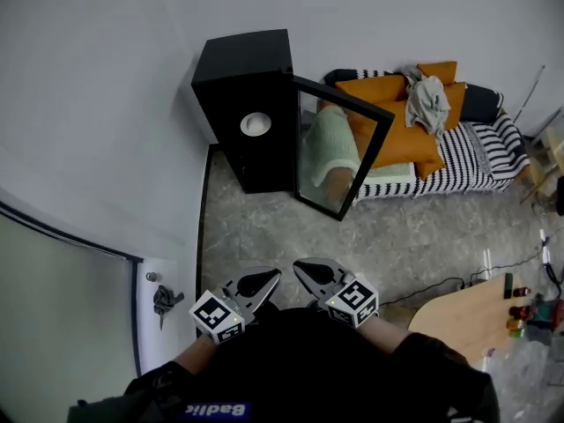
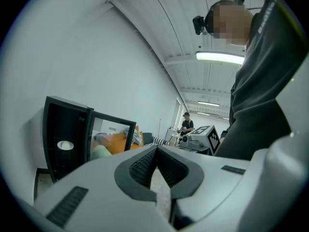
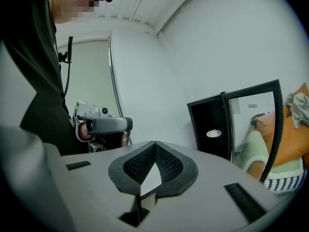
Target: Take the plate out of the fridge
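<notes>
head view: the black fridge (image 1: 251,104) stands on the floor (image 1: 397,236) at the far side of the room, against the wall. its glass door (image 1: 339,148) is swung out to the right, so the inside is open to reach. the plate (image 1: 256,123), white and round, lies on a shelf inside the fridge, well apart from both tools. the left hand-held gripper (image 1: 271,276) and the right hand-held gripper (image 1: 300,269) sit near the person's body, side by side, tips angled toward each other. they look carried at rest, since nothing is within reach yet. a striped sofa (image 1: 476,148) with orange cushions lies to the right of the fridge, and a wooden tabletop (image 1: 458,320) shows at the near right.

left gripper view: the left hand-held gripper has its jaws together at the tips with nothing between them. past them, at the far left, the fridge interior shows the plate (image 2: 65,144) on its shelf, the door standing open beside it. the right hand-held gripper's marker cube shows to the right.

right gripper view: the right hand-held gripper (image 3: 155,146) also has its jaws closed on each other, empty. the plate (image 3: 213,133) shows at the far right inside the dark fridge, with the door edge just right of it.

judging from this, the task is at its start. the plate is untouched, and the person would need to walk closer and open a pair of jaws before any grasp on its rim.
</notes>
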